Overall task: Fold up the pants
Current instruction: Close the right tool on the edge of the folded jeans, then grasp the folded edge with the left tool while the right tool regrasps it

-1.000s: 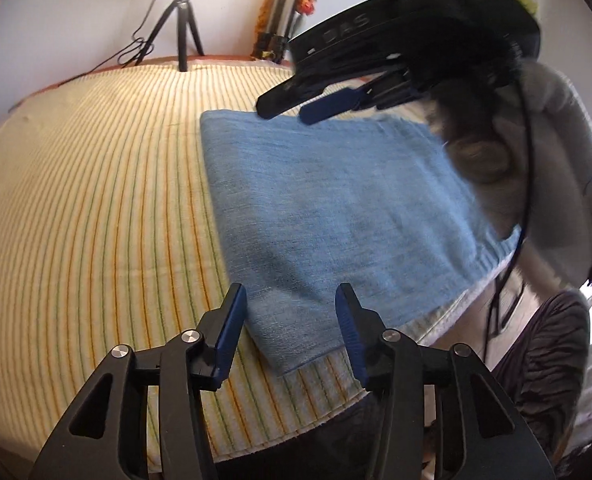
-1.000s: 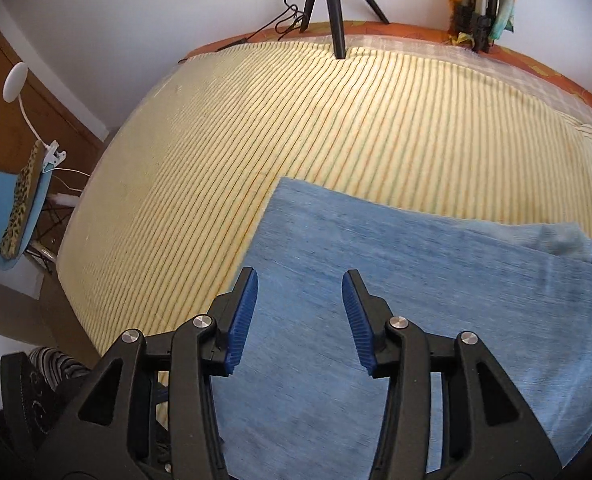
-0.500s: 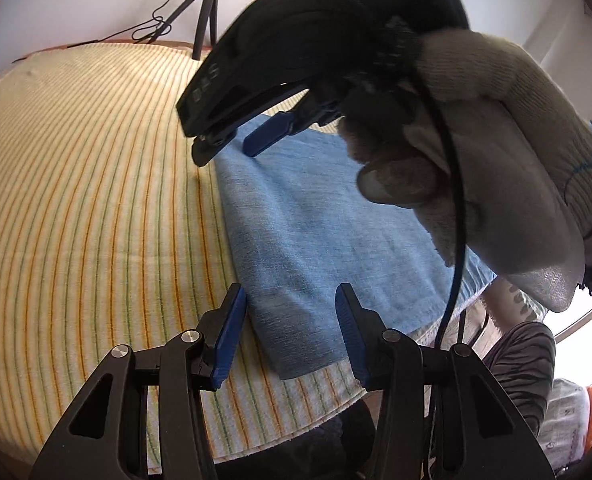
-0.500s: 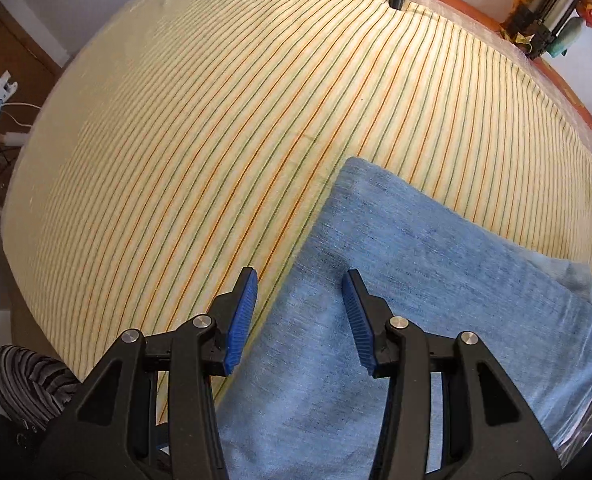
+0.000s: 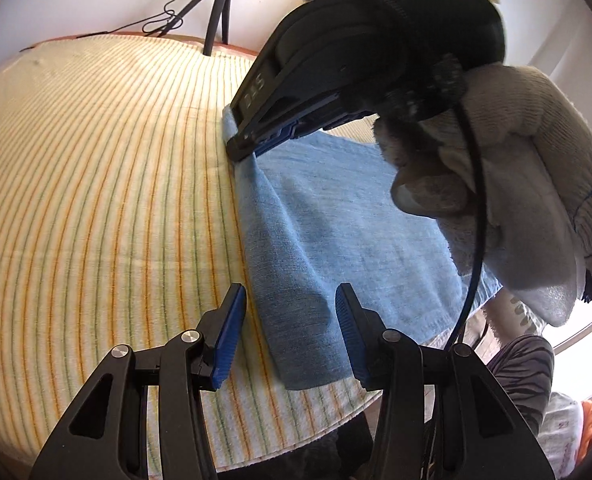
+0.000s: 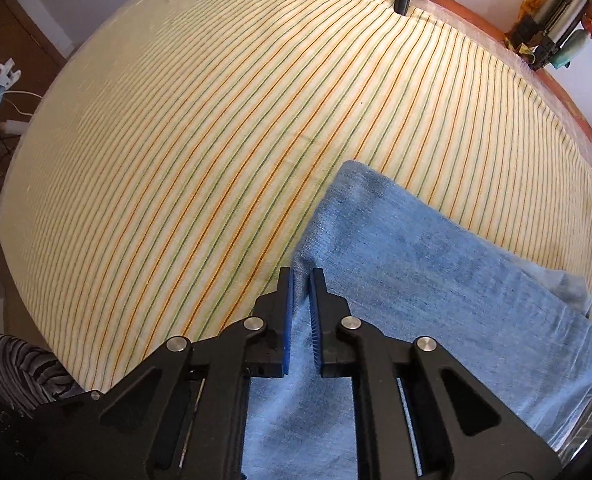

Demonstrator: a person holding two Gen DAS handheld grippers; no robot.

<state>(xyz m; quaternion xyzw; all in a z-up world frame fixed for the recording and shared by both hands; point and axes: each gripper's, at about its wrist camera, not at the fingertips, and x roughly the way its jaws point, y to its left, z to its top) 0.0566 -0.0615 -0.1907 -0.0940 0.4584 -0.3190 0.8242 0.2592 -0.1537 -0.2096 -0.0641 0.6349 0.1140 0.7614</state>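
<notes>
Right claw point(image 6: 300, 276) clamped on pants point(image 6: 416, 280) edge; left claw point(image 5: 287, 320) parted

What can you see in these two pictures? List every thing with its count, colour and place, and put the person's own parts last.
Pants: one pair, light blue, folded flat on the near right part of the bed, one edge pinched up.
Bed sheet: one, cream with orange and green stripes, covering the bed.
Tripod: one, black, behind the far edge of the bed.
Cable: one, black, against the white wall by the tripod.
Left gripper: one, black with blue pads, open around the near corner of the pants.
Right gripper: one, black with blue pads, shut on the pants' edge.
Gloved hand: one, grey-white, holding the right gripper.
</notes>
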